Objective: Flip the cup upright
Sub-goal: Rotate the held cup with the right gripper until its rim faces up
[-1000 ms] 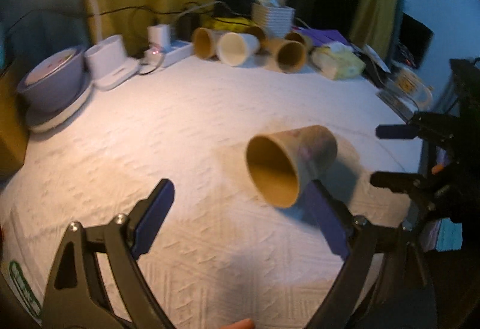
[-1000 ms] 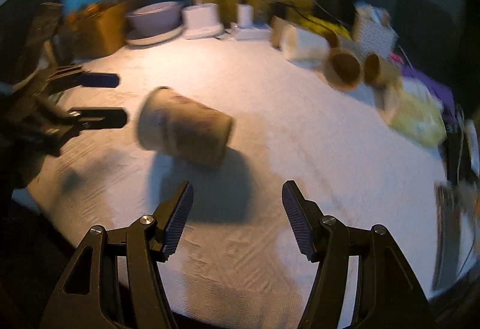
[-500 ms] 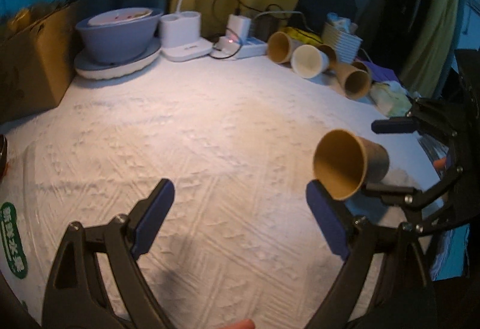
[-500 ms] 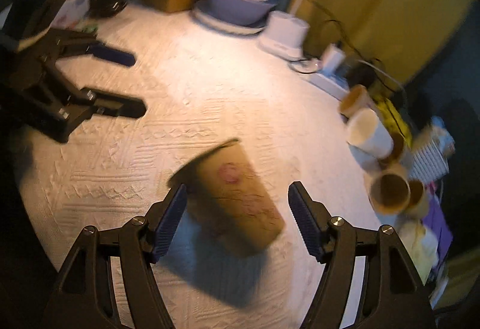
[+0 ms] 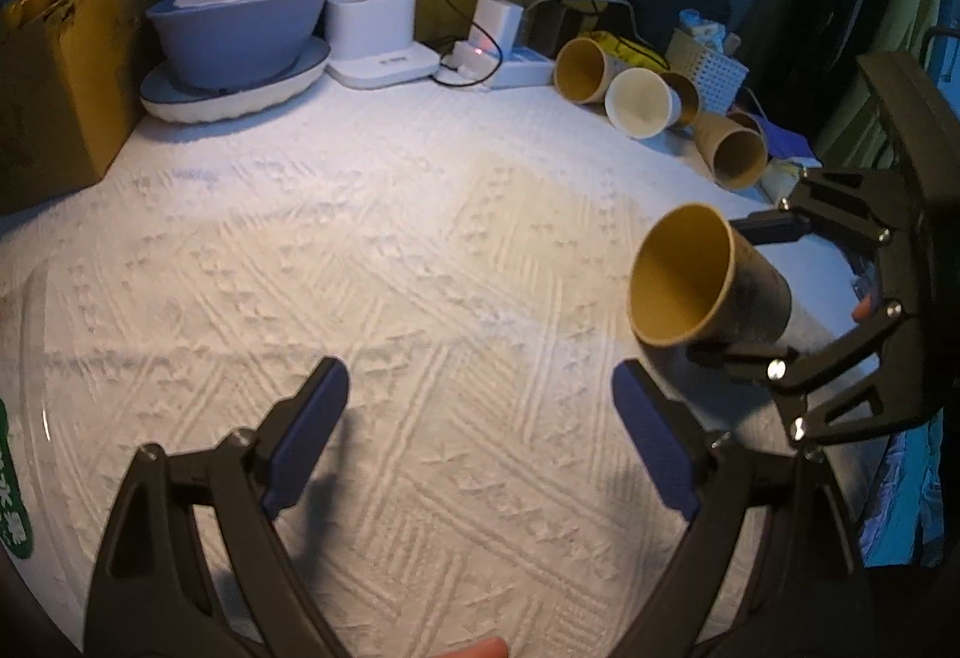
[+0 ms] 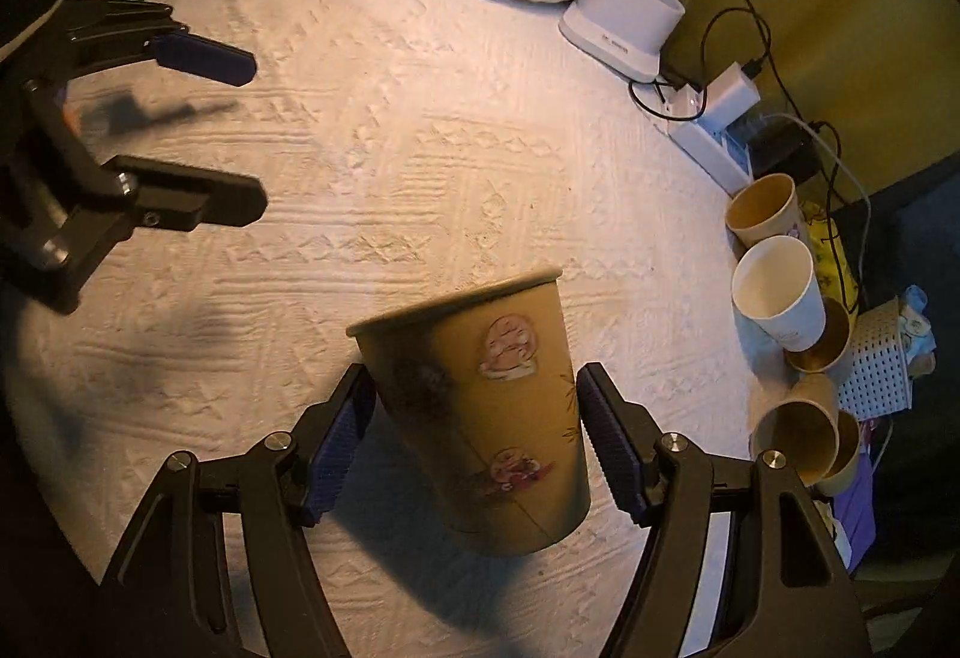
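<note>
A brown paper cup (image 6: 486, 412) with small printed pictures sits between the blue pads of my right gripper (image 6: 477, 442), which is shut on it. The cup is lifted off the white cloth and tilted, its open mouth pointing away from the right wrist camera. In the left wrist view the same cup (image 5: 702, 280) shows at the right with its mouth facing the camera, held by the right gripper (image 5: 738, 292). My left gripper (image 5: 480, 442) is open and empty, low over the cloth; it also shows in the right wrist view (image 6: 240, 136) at the left.
Several paper cups (image 5: 636, 100) lie on their sides at the back right beside a white basket (image 5: 708, 64). A purple bowl on a plate (image 5: 240, 34), a white holder (image 5: 375, 34), a power strip with cables (image 5: 504, 52) and a cardboard box (image 5: 66, 76) line the back.
The right gripper has closed on the cup and lifted it off the cloth, turning its mouth further up. The left gripper has drawn back to the left.
</note>
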Demonstrator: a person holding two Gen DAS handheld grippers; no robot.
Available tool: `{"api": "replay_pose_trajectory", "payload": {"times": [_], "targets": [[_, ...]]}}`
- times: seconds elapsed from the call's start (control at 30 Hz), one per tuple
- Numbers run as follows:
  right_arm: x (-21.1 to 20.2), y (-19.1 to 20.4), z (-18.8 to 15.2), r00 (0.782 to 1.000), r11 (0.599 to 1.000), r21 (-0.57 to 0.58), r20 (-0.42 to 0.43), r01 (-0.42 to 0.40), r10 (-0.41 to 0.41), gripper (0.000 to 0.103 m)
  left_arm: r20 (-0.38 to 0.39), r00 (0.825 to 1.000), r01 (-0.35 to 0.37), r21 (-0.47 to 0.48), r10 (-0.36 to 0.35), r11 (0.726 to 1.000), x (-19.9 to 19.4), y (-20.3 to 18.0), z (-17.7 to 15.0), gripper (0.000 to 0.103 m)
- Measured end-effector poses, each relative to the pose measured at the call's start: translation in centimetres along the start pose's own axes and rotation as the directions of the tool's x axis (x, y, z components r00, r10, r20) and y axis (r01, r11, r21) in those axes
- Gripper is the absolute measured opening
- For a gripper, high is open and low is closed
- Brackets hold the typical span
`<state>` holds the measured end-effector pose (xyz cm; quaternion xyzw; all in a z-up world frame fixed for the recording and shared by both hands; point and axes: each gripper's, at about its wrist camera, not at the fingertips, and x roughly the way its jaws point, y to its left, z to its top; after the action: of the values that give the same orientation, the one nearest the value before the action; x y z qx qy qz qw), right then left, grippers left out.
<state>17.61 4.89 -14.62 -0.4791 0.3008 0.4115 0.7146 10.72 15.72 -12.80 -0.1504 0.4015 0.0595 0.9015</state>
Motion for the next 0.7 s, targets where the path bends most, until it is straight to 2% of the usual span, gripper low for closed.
{"api": "replay_pose_trajectory", "payload": {"times": [0.2,0.33,0.4,0.53,0.6,0.7], "targets": [[-1.5,-1.7,-0.4,0.996,0.991,0.129,0.088,-0.039,0.027,0.069,-0.013,1.000,-0.010,-0.007,0.010,1.000,0.2,-0.4,0.1,0.090],[-2.2,-3.8,-1.7,0.987,0.959,0.277,0.162,-0.056,0.011,0.069,-0.021,1.000,-0.016,0.002,0.016,1.000,0.4,-1.2,0.3,0.090],[-2.6,-4.9,-2.9,0.977,0.931,0.359,0.212,-0.071,-0.007,0.069,-0.023,1.000,-0.019,0.009,0.020,1.000,0.4,-1.7,0.4,0.090],[-3.1,-6.9,-5.7,0.953,0.840,0.527,0.299,-0.124,-0.047,0.069,-0.030,0.999,-0.026,0.016,0.026,1.000,0.7,-2.8,0.7,0.090],[-3.3,-7.4,-7.0,0.942,0.805,0.576,0.327,-0.141,-0.069,0.069,-0.031,0.999,-0.027,0.027,0.028,0.999,0.7,-3.5,0.8,0.090],[-3.7,-7.5,-8.5,0.932,0.775,0.616,0.348,-0.143,-0.105,0.069,-0.031,0.999,-0.025,0.047,0.027,0.999,0.8,-4.7,1.0,0.090]]}}
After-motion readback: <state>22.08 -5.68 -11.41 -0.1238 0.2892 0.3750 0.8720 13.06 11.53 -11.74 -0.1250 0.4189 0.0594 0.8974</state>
